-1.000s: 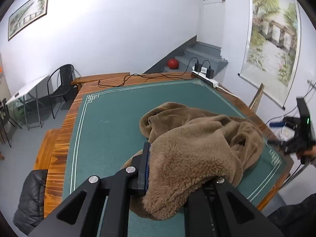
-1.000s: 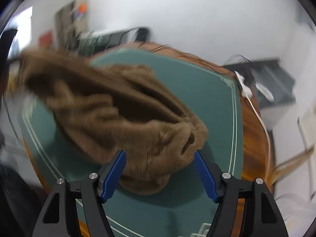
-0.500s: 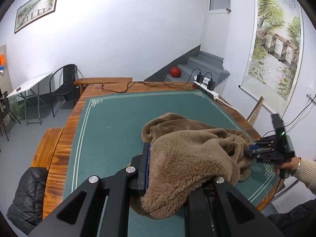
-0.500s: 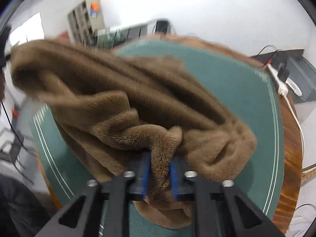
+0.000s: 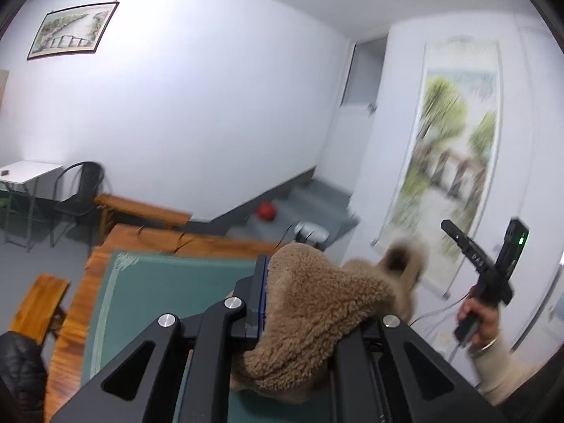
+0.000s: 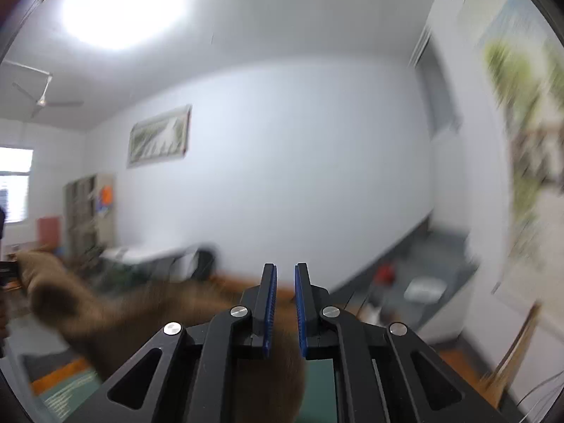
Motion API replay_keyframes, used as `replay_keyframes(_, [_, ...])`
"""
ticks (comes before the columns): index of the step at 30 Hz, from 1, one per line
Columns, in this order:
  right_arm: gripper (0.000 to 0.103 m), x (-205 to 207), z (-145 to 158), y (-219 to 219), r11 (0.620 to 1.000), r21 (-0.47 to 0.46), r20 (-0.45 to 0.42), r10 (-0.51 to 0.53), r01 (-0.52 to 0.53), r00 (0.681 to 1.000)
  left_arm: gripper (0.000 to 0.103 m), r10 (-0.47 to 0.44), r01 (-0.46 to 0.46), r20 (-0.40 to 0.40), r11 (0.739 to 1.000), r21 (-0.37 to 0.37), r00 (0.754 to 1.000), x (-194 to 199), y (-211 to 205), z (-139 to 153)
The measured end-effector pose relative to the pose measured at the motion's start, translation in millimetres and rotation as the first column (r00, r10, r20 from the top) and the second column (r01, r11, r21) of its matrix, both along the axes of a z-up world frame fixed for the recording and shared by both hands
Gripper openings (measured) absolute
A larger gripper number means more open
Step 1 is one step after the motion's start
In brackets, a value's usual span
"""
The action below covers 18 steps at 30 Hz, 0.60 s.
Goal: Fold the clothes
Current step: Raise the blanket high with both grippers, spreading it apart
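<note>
framed landscape picture (image 5: pixel 72 30) high on the white wall. hanging scroll painting (image 5: pixel 454 162) of trees, blurred, on the right wall. wooden desk with green mat (image 5: pixel 148 282). long wooden bench (image 5: pixel 141 208) beyond the desk's far edge; a second bench (image 5: pixel 37 301) at its left. black metal chair (image 5: pixel 79 194) beside a small white folding table (image 5: pixel 30 171). red ball (image 5: pixel 265 210) on grey steps (image 5: pixel 317 197). ceiling fan (image 6: pixel 42 100). shelf unit (image 6: pixel 88 208) by a window (image 6: pixel 14 185).
</note>
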State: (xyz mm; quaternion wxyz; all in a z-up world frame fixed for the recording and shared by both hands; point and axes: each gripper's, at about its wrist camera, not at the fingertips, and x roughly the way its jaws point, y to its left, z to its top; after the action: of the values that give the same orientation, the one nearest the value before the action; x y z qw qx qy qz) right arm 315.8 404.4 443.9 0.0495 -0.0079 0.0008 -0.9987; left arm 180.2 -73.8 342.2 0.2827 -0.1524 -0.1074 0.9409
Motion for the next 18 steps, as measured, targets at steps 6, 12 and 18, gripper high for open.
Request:
replay_keyframes(6, [0.017,20,41,7,0.993,0.021,-0.070,0.121,-0.120,0.990,0.013,-0.008,0.009,-0.059,1.000,0.010,0.998,14,8,29])
replay_keyframes(12, [0.103,1,-43,-26,0.951,0.072,0.223,0.279,-0.302,0.934,0.012,0.055,-0.056,-0.082,0.998,-0.009,0.995,18,1,45])
replay_keyframes(18, [0.103,-17,-140,-72,0.909,0.157,0.415,0.293,-0.386,0.861,0.012,0.055,-0.062,-0.187,0.997,-0.036,0.981,38,5,85])
